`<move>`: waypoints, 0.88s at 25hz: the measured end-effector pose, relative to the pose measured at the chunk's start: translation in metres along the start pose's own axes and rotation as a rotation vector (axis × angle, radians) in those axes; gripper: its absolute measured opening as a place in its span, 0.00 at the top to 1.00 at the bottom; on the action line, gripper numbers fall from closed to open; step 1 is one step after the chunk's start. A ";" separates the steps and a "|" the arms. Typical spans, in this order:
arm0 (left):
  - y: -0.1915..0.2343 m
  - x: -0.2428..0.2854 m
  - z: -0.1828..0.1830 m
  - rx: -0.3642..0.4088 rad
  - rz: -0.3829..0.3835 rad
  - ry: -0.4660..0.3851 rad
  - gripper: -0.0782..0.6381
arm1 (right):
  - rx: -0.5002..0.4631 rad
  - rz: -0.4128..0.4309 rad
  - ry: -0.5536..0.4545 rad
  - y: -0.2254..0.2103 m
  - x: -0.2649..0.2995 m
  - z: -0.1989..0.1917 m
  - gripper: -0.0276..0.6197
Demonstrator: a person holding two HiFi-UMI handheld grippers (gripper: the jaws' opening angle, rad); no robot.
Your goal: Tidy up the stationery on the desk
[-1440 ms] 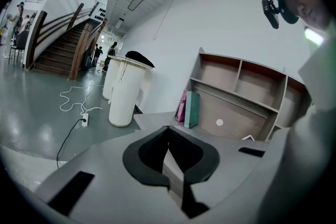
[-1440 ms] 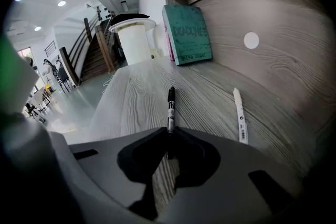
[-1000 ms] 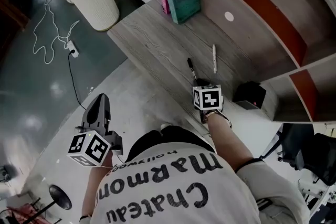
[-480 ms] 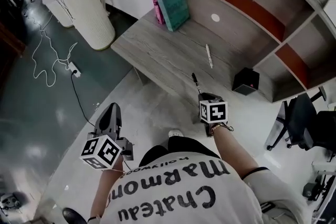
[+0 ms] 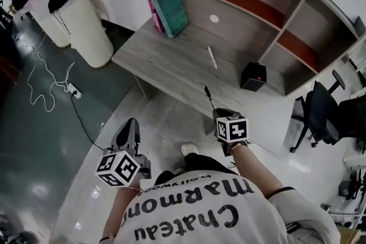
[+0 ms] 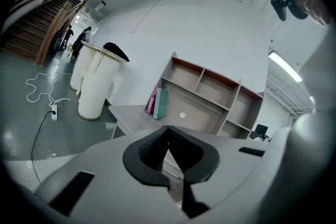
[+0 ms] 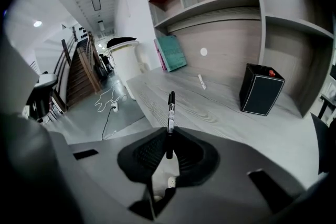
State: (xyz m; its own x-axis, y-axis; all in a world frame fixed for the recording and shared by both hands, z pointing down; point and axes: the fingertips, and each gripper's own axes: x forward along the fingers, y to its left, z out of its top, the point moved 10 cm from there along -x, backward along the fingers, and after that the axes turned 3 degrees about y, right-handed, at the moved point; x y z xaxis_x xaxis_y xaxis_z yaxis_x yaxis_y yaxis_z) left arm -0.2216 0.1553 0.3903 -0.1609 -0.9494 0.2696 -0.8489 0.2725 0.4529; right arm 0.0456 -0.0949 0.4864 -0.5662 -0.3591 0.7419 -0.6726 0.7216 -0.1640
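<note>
My right gripper is shut on a black marker pen, which sticks out past the fingertips. It hangs off the front edge of the grey wooden desk. A white pen lies on the desk's middle. Near the shelf unit at the right stands a black box. My left gripper is over the floor, left of the desk, with its jaws shut and nothing between them.
Pink and teal books lean at the desk's back left. White bins stand left of the desk. A cable and power strip lie on the floor. A black office chair is at the right.
Both grippers have drawn back from the desk, which now sits farther off in the head view. The right gripper carried the black pen off the desk edge and a little upward.
</note>
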 end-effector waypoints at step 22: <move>-0.031 -0.013 -0.025 0.038 -0.159 0.040 0.87 | 0.014 -0.093 -0.275 0.005 -0.120 -0.007 0.88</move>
State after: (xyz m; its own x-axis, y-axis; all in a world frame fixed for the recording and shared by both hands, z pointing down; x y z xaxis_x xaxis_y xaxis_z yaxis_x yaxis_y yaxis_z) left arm -0.1807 0.1630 0.3937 -0.0034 -0.9730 0.2309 -0.8805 0.1123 0.4605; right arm 0.1134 -0.0435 0.4010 -0.6084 -0.5718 0.5504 -0.7331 0.6706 -0.1136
